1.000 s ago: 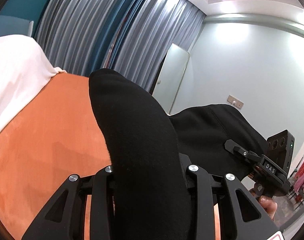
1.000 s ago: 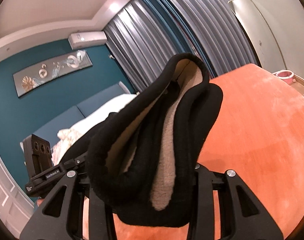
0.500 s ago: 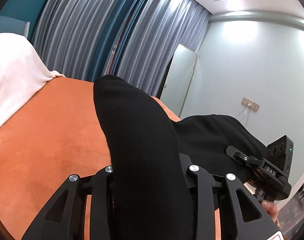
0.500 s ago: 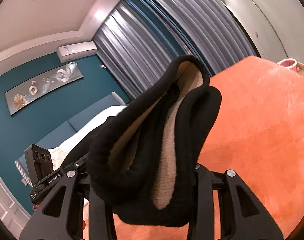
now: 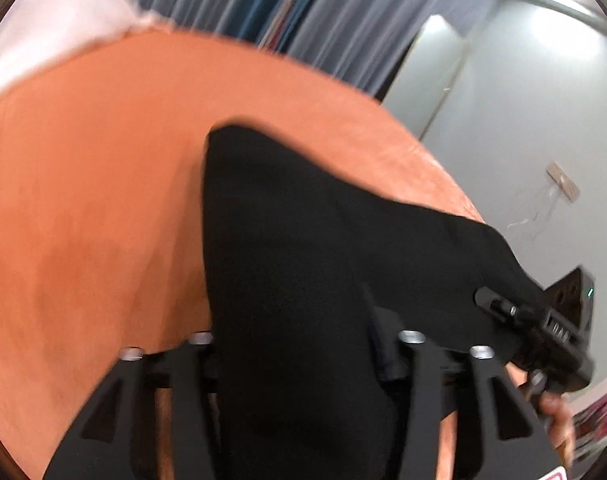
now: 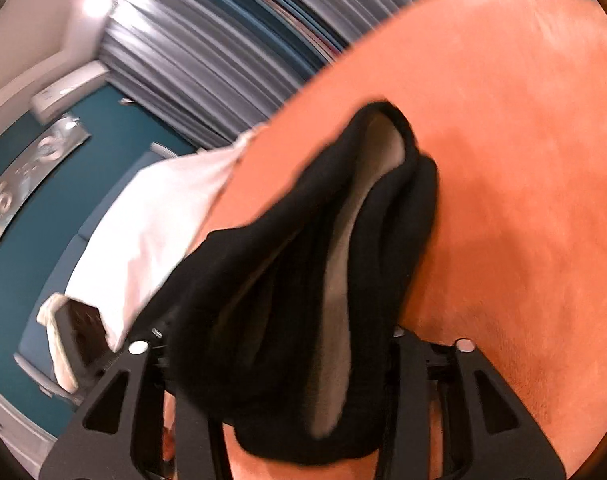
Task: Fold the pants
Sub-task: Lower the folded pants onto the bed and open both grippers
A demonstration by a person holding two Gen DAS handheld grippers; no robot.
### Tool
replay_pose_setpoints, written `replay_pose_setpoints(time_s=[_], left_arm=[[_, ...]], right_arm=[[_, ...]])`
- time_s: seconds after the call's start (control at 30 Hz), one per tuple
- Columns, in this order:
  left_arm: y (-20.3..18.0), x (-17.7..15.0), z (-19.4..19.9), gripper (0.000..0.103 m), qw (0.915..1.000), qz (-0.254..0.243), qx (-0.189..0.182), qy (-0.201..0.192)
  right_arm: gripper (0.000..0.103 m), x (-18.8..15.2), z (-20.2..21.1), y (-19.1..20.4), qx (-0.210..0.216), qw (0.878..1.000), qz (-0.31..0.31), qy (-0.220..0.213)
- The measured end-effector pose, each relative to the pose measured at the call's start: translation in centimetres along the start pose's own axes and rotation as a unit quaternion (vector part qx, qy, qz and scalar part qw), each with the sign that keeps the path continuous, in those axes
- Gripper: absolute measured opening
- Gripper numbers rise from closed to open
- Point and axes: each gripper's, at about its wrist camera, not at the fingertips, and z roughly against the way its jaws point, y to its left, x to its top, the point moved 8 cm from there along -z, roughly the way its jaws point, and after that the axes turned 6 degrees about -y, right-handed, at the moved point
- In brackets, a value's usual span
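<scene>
The black pants [image 5: 303,272] with a pale fleece lining [image 6: 343,264] hang stretched between my two grippers above an orange bed cover [image 5: 83,200]. My left gripper [image 5: 299,360] is shut on one end of the pants, which drape over its fingers. My right gripper [image 6: 299,360] is shut on the other end, where the lining shows. The right gripper also shows at the right of the left wrist view [image 5: 555,328]. Both views are motion-blurred.
The orange cover [image 6: 523,200] fills most of both views. A white sheet [image 6: 151,216] lies at the bed's far side. Grey curtains [image 5: 303,12], a pale wall [image 5: 523,120] and a teal wall [image 6: 43,208] stand beyond.
Both grippers have tipped down toward the bed with the pants still held; the orange cover now fills more of each view and the frames are blurred.
</scene>
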Motion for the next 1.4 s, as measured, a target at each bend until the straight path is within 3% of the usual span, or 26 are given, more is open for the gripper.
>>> replay_pose_setpoints(time_s=[0.03,0.1,0.17,0.23,0.3,0.37,0.4,0.43,0.53,0.63,0.77,1.03,1.13,1.2,1.4], left_arm=[[0.8,-0.2,-0.1,0.080,0.9998,0.014,0.013,0.005],[1.3,-0.4,0.0,0.082,0.9994,0.032,0.000,0.012],[1.7,-1.2,1.6,0.082,0.9989,0.037,0.020,0.022],[2.1,-1.8,4.0,0.087,0.9969,0.018,0.074,0.021],[1.9,-2.2,7.3,0.087,0.9907,-0.024,0.134,-0.001],[1.2,-2.1,9.5,0.087,0.9814,-0.061,0.181,-0.019],[0.4,-1.8,10.6,0.087,0.9735,-0.089,0.208,-0.031],[-0.6,-1.4,11.3,0.087,0.9669,-0.114,0.224,-0.041],[-3.3,0.4,12.0,0.087,0.9543,-0.168,0.239,-0.065],[-5.8,1.7,10.6,0.087,0.9497,-0.195,0.234,-0.073],[-6.6,2.4,7.9,0.087,0.9494,-0.202,0.232,-0.063],[-3.5,0.9,0.9,0.087,0.9523,-0.180,0.246,-0.012],[-2.8,0.5,0.0,0.089,0.9551,-0.177,0.237,-0.019],[-2.6,0.6,-0.1,0.095,0.9522,-0.183,0.243,-0.026],[-2.5,0.5,0.1,0.096,0.9527,-0.177,0.245,-0.033]], right_arm=[[0.046,-0.3,0.1,-0.4,-0.010,1.000,-0.001,0.003],[0.051,-0.6,0.9,-0.3,-0.016,1.000,0.000,0.005],[0.058,-1.1,2.9,-0.6,-0.040,0.999,-0.003,0.001],[0.078,-1.1,5.8,-1.0,-0.079,0.997,-0.003,-0.023],[0.086,-1.5,10.2,-1.3,-0.138,0.988,0.016,-0.071],[0.075,-1.3,13.2,-0.2,-0.161,0.980,0.039,-0.110],[0.063,-1.1,14.1,1.3,-0.160,0.978,0.059,-0.117],[0.058,-0.7,14.4,3.0,-0.152,0.978,0.082,-0.118],[0.050,0.6,13.1,8.5,-0.138,0.971,0.154,-0.117],[0.049,1.6,10.3,11.5,-0.130,0.967,0.190,-0.110],[0.049,2.8,6.7,13.2,-0.132,0.967,0.201,-0.089],[0.045,1.7,1.5,5.6,-0.150,0.973,0.164,-0.062],[0.039,1.4,1.3,4.9,-0.154,0.969,0.181,-0.065],[0.039,1.3,1.1,4.5,-0.148,0.971,0.176,-0.062],[0.036,1.4,3.2,5.2,-0.139,0.974,0.159,-0.086]])
